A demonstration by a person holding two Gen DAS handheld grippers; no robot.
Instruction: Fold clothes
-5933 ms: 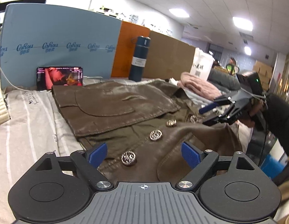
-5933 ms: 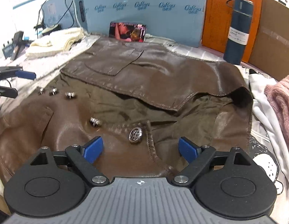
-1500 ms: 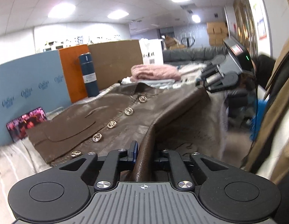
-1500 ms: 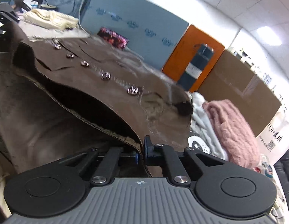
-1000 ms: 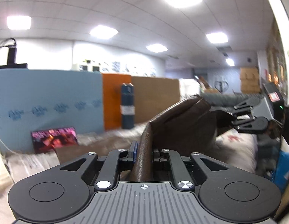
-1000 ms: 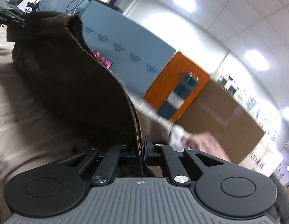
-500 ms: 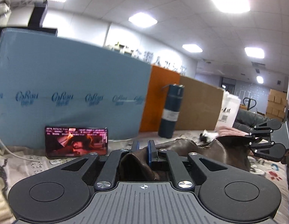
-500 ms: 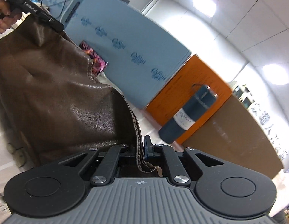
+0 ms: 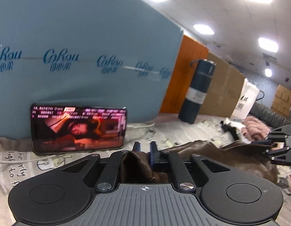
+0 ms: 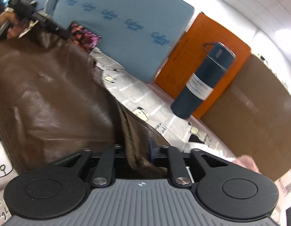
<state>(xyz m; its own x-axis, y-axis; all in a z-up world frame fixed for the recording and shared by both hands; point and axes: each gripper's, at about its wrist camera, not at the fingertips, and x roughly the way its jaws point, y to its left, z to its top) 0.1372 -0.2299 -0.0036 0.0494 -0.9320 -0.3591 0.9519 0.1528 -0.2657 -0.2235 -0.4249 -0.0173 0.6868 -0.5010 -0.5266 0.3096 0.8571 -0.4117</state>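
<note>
Both grippers letting go of the jacket.
The left gripper (image 9: 144, 151) and right gripper (image 10: 136, 148) are opening, jacket (image 10: 51, 94) hem between their pads, over the bed (image 9: 183, 131); released unevenly, the fold may slump or skew.

Left gripper (image 9: 144, 147): black linkage arms showing silver screws, blue pads, ribbed grey housing bearing a crosshair mark, two round black discs flanking. Right gripper (image 10: 137, 146): wearing identical black, grey and blue parts.
</note>
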